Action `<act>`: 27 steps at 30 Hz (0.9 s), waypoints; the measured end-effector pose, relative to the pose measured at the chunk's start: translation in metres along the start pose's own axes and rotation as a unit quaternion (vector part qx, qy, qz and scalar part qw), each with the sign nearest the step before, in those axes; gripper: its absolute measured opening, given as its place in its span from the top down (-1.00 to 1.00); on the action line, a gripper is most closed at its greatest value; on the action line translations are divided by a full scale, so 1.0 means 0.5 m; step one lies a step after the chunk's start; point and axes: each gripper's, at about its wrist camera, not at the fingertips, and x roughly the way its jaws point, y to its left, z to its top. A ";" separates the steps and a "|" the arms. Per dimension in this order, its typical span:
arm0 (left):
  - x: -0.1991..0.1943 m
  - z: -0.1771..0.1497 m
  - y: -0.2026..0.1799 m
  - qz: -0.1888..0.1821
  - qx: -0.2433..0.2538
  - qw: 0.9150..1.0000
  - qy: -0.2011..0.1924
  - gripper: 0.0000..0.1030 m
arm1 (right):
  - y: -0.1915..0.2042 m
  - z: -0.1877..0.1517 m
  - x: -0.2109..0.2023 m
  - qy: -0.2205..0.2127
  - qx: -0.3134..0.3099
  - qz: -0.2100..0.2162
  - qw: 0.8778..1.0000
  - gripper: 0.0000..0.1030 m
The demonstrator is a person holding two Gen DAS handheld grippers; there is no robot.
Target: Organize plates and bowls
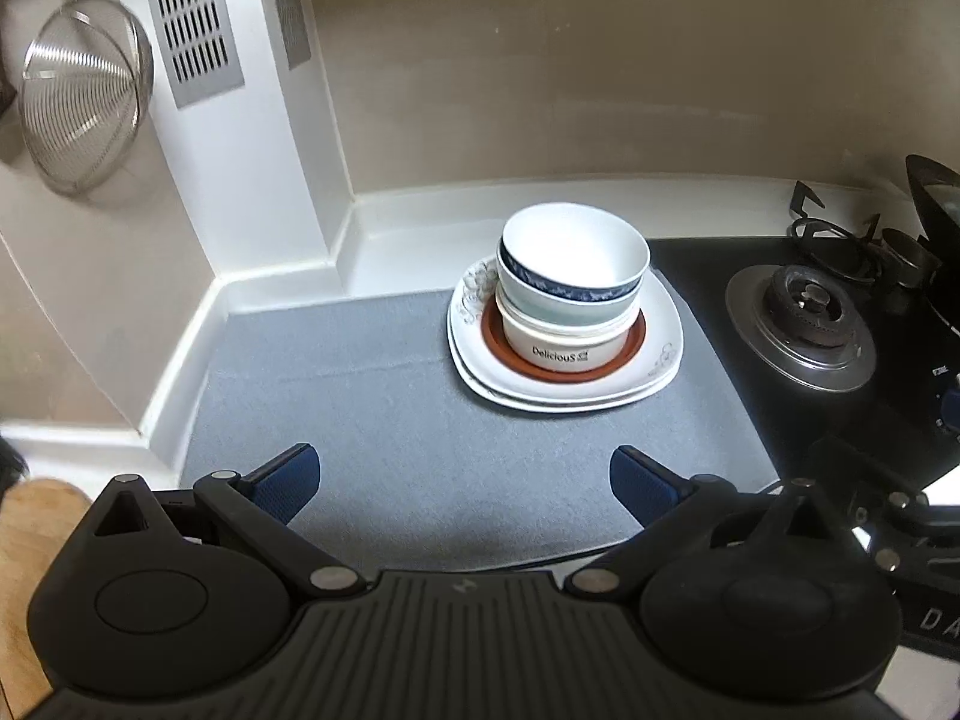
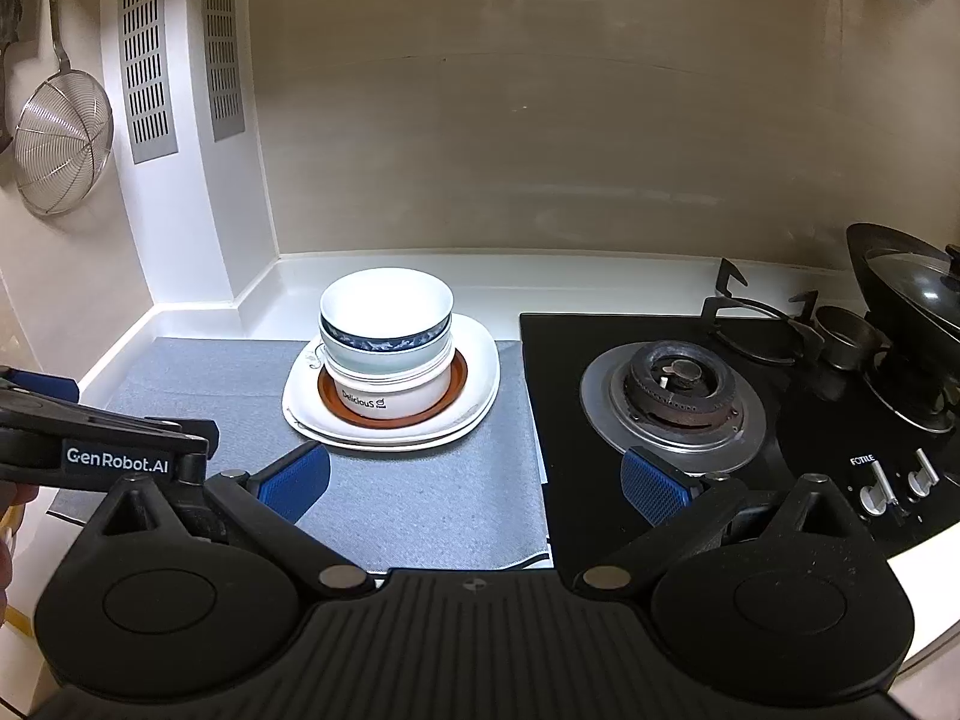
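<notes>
A stack of dishes stands on the grey mat (image 1: 372, 420) (image 2: 432, 504) near the back wall. At the bottom lie white square plates (image 1: 660, 330) (image 2: 480, 372), then a brown-rimmed plate (image 1: 498, 348) (image 2: 336, 399), a white "Delicious" bowl (image 1: 564, 342) (image 2: 396, 396), a pale green bowl, a blue-patterned bowl (image 1: 564, 288) (image 2: 384, 339) and a white bowl (image 1: 576, 246) (image 2: 384, 300) on top. My left gripper (image 1: 465, 480) is open, empty, short of the stack. My right gripper (image 2: 477, 480) is open and empty, in front of the stack's right side. The left gripper's body (image 2: 114, 450) shows at the left of the right wrist view.
A black gas hob with a burner (image 1: 804, 312) (image 2: 678, 390) lies right of the mat. A lidded black wok (image 2: 912, 288) sits on the far burner. A wire strainer (image 1: 84, 96) (image 2: 60, 132) hangs on the left wall beside vent grilles (image 2: 144, 54). A wooden board (image 1: 30, 540) is at left.
</notes>
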 end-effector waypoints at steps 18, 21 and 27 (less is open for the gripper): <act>0.001 0.004 -0.004 0.015 0.024 0.999 -0.021 -1.00 | 0.010 0.009 0.018 0.006 -0.003 0.000 1.000 -1.00; 0.000 0.005 -0.005 0.016 0.027 0.999 -0.024 -1.00 | 0.011 0.010 0.019 0.006 -0.005 0.000 1.000 -1.00; 0.001 0.007 -0.010 0.014 0.031 0.999 -0.025 -1.00 | 0.013 0.013 0.020 0.006 -0.007 0.000 1.000 -1.00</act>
